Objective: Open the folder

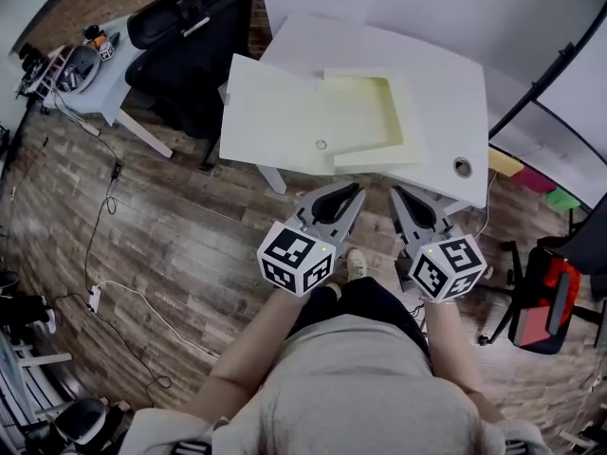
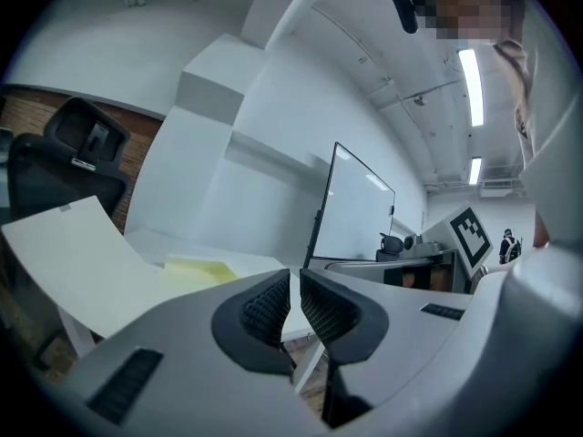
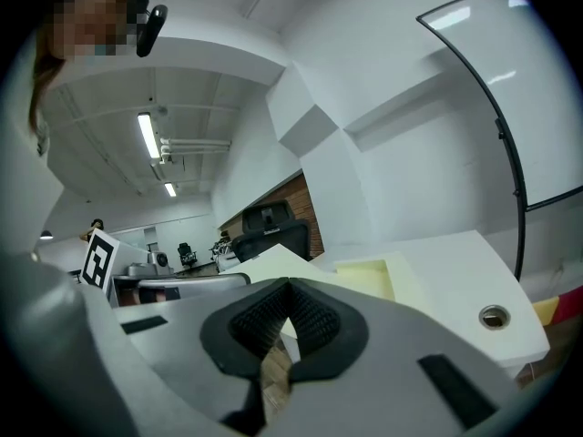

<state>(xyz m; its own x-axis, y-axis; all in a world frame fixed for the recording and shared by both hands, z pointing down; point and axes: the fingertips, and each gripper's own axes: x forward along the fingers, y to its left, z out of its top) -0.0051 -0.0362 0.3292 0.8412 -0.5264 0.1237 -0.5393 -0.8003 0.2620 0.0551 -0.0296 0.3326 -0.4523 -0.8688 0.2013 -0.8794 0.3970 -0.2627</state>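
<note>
The left tool [image 2: 294, 285] was empty: its pads stood almost together, with only a thin slit between them and nothing in it. The right tool [image 3: 287, 289] had its tips pressed together and also pinched nothing. Both were held side by side in front of the person's body, above the wooden floor [image 1: 180, 245] and just short of the near edge of the counter [image 1: 446, 93], and they touched neither the counter nor the folder [image 1: 313, 112]. In my judgement they were kept back there because the folder needed no further grip: it already looked opened.

The folder lay flat on the white counter, towards its left side. Its cover [image 1: 270, 112] was spread out to the left and hung partly over the counter's edge. A small round snap [image 1: 321, 144] showed near the cover's front edge. The right half showed a pale yellow inside [image 1: 365, 112] with a cream border around it, like a shallow tray. Beyond the counter's left corner stood a black office chair [image 1: 190, 36].
</note>
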